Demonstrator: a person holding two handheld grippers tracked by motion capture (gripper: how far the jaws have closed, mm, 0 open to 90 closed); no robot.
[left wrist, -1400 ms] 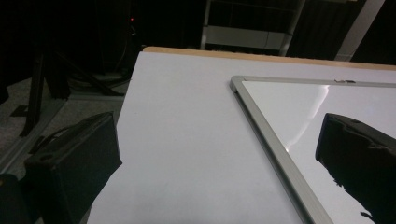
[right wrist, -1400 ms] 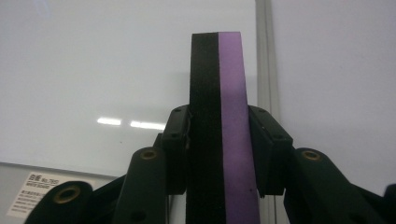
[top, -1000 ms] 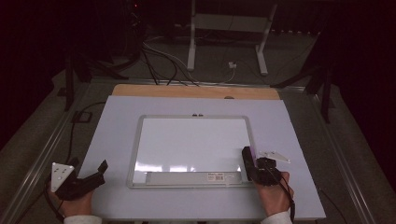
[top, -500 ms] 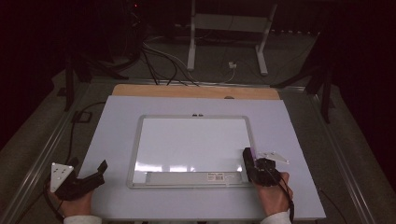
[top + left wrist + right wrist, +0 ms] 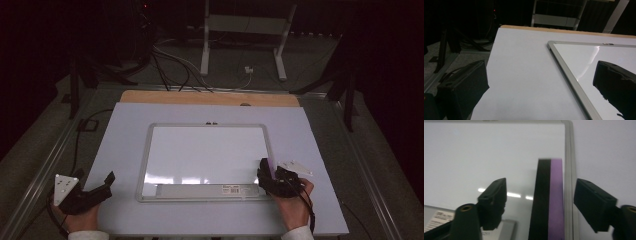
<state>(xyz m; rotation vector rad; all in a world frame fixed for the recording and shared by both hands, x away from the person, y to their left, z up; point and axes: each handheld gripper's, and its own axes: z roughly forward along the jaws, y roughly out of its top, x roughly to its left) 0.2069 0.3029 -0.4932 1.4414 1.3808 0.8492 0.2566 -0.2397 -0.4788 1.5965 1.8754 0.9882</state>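
A white-surfaced whiteboard with a silver frame lies flat in the middle of the table. At its near right corner a black and purple eraser stands on edge on the board. My right gripper straddles it. Its jaws have just been opening and now stand off the eraser with a gap on each side. My left gripper rests at the table's near left corner, open, with nothing between its jaws.
The pale lilac tabletop has a wooden strip along its far edge. Behind it on the dark floor are a white stand and loose cables. A metal rail runs along the left side.
The right gripper's jaws have spread apart from the eraser, which stays standing on the board. Both hands kept their places.
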